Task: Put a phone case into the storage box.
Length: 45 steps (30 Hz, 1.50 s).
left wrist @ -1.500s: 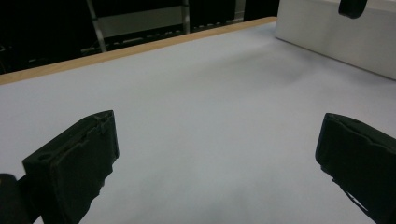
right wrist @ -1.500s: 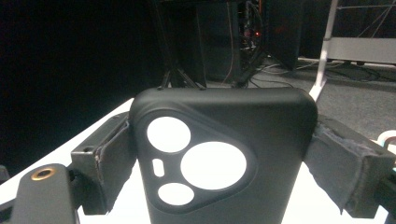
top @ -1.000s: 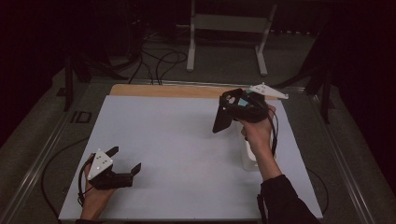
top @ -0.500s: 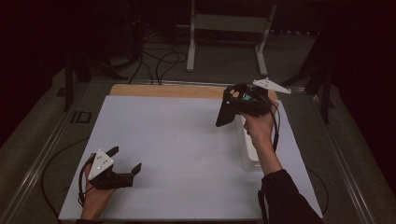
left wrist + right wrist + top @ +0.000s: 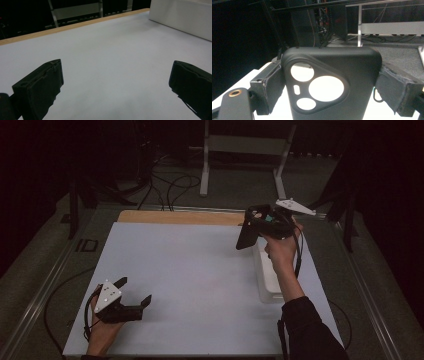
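Observation:
A black phone case (image 5: 246, 237) with a rounded three-cornered camera cutout hangs above the table's right side, over the far end of a white bin (image 5: 268, 282). My right gripper (image 5: 254, 223) is shut on it. In the right gripper view the phone case (image 5: 329, 65) stands upright, pinched at both side edges by the right gripper (image 5: 333, 86). At the near left my left gripper (image 5: 135, 290) rests on the white sheet, open with nothing in it. The left gripper (image 5: 116, 90) has only bare white sheet between its jaws.
A white sheet (image 5: 200, 265) covers the table, with a wooden strip (image 5: 175, 216) along its far edge. The white bin's wall (image 5: 185, 17) shows at the upper right of the left gripper view. Behind the table stand a metal frame (image 5: 245, 145) and floor cables (image 5: 170, 182).
My right gripper has carried the phone case a little farther away and to the right. The left gripper has stayed still.

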Tool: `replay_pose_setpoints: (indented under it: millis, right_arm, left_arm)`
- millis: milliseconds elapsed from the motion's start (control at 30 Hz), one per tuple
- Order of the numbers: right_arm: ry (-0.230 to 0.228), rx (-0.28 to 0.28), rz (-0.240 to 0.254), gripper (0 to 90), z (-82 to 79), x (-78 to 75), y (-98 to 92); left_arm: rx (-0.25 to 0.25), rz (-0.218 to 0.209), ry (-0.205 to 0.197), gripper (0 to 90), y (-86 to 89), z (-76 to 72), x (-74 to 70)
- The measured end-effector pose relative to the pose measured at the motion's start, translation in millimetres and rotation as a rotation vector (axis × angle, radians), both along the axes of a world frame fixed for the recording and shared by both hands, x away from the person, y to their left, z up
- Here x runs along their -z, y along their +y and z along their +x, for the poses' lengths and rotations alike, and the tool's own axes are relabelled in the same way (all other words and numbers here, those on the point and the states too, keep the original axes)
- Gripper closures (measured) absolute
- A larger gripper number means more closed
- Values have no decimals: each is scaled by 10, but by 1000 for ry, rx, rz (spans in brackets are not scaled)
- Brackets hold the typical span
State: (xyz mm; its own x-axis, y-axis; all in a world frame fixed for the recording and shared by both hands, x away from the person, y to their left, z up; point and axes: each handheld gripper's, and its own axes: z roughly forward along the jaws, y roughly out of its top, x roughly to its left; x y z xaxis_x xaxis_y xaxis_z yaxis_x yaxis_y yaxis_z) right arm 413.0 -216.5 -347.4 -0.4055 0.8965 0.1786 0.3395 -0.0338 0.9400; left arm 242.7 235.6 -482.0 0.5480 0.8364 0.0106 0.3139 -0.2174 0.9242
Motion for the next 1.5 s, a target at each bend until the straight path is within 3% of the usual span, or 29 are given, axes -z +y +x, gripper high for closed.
replay_pose_setpoints:
  millis: [567, 1500]
  right_arm:
    - [-4, 68, -14, 139, 129, -77, -99]
    - [33, 208, -77, 139, 318, 4, -368]
  left_arm:
    - [-2, -1, -1, 0, 5, 0, -2]
    - [-5, -6, -2, 0, 9, 1, -3]
